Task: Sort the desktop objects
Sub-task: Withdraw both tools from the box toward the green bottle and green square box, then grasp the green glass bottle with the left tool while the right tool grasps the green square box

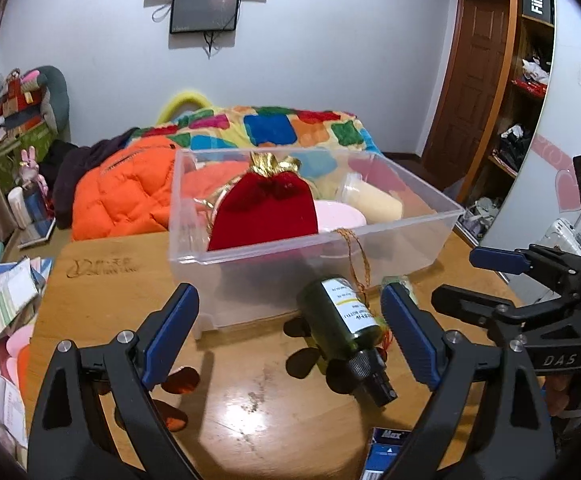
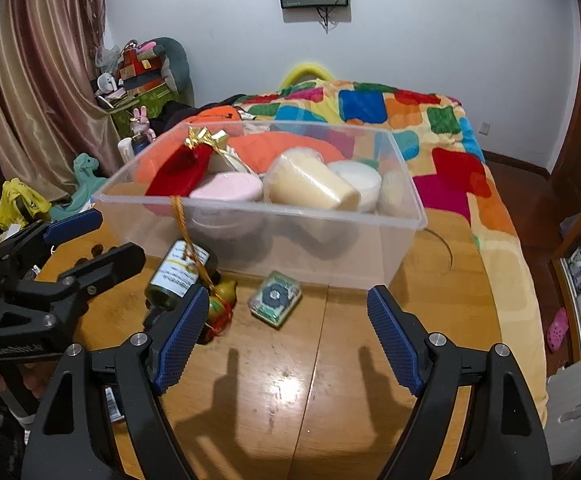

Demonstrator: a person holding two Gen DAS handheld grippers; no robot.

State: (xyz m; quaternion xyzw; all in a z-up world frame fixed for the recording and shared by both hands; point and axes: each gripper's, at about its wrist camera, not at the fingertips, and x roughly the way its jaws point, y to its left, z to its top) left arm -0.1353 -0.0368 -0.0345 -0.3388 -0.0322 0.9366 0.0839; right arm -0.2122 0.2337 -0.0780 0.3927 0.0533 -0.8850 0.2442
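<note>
A dark green bottle (image 1: 340,320) with a white label and black cap lies on its side on the wooden table (image 1: 250,392), between the fingers of my left gripper (image 1: 290,336), which is open and not touching it. Behind it stands a clear plastic box (image 1: 390,225) holding a red pouch (image 1: 266,212), a pink tub (image 1: 338,216) and a cream cylinder (image 1: 374,200). The pouch's gold cord (image 2: 182,224) hangs over the box rim (image 2: 310,213) onto the bottle (image 2: 180,272). My right gripper (image 2: 288,338) is open, with a small green patterned box (image 2: 275,299) just ahead of it.
A yellow-red trinket (image 2: 220,304) lies beside the bottle. A blue "Max" box (image 1: 386,452) and reddish translucent pieces (image 1: 182,380) sit near the table's front. A bed with a colourful blanket (image 2: 430,128) is behind the table, an orange jacket (image 1: 122,196) is on it, and papers (image 1: 6,300) are piled at the left.
</note>
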